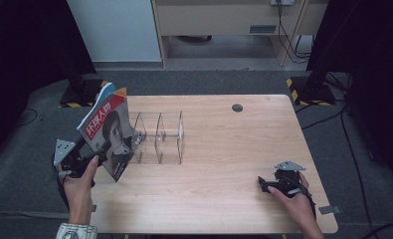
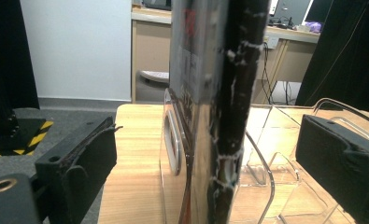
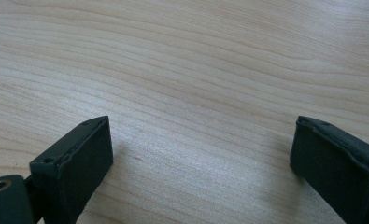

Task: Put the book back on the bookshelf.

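High view has the magazine (image 1: 108, 134) at left of frame, tilted at the clear acrylic rack's (image 1: 159, 137) end slot. The left gripper (image 2: 205, 168) has its jaws spread wide either side, not pinching, so it could flop off the table edge. Right gripper (image 3: 201, 154) sits open over bare table (image 3: 196, 70), lower right.

Place: lab or recording room.
Floor: grey carpet (image 1: 30, 144), cables (image 1: 348, 134) trailing at 3 o'clock.
Stands: black bases with yellow-black hazard tape (image 1: 296, 89) at 1 and 10 o'clock.
Surround: black curtains (image 1: 368, 55) at both sides.
Furniture: light wooden table (image 1: 224, 164) at centre, wooden desk (image 1: 224, 20) at 12 o'clock, white panel (image 1: 117, 30) at 11 o'clock.
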Action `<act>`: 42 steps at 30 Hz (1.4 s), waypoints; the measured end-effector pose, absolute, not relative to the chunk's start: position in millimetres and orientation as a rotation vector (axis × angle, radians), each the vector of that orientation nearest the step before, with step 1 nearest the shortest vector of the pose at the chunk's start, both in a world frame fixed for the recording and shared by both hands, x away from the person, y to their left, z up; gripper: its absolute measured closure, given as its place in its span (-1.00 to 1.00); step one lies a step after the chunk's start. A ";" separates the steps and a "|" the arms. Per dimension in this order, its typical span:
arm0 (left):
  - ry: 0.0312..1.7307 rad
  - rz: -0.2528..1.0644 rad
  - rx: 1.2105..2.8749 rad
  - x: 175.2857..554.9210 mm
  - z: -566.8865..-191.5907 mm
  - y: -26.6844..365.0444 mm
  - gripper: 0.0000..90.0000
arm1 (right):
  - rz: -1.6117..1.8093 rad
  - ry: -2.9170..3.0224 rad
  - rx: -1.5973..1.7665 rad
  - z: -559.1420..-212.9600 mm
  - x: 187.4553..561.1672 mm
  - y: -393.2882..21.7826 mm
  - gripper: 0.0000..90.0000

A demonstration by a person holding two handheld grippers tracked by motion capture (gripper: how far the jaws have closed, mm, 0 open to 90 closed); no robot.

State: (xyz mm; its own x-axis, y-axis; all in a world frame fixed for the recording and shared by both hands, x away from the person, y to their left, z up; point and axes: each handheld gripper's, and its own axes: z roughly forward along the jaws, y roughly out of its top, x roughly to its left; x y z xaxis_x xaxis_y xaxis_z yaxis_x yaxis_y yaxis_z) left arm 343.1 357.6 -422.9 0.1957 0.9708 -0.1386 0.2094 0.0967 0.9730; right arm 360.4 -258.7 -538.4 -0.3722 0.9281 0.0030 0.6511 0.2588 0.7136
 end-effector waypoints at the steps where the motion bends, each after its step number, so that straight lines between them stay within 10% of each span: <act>1: 1.247 0.864 1.353 341.7 -423.5 357.7 -0.90 | 0.890 2.116 1.433 -538.5 360.3 -258.7 -0.86; 42: 1.243 0.848 1.425 295.8 -436.5 335.4 -0.87 | 0.885 2.103 1.445 -538.5 358.1 -257.8 -0.86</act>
State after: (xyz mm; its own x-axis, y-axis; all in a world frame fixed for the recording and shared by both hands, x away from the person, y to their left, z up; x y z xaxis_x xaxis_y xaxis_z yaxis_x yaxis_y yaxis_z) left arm 295.8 335.4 -436.5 0.2194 0.9695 -0.1093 0.2525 0.0518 0.9662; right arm 358.1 -257.8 -538.5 -0.3591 0.9333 0.0015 0.6535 0.2503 0.7143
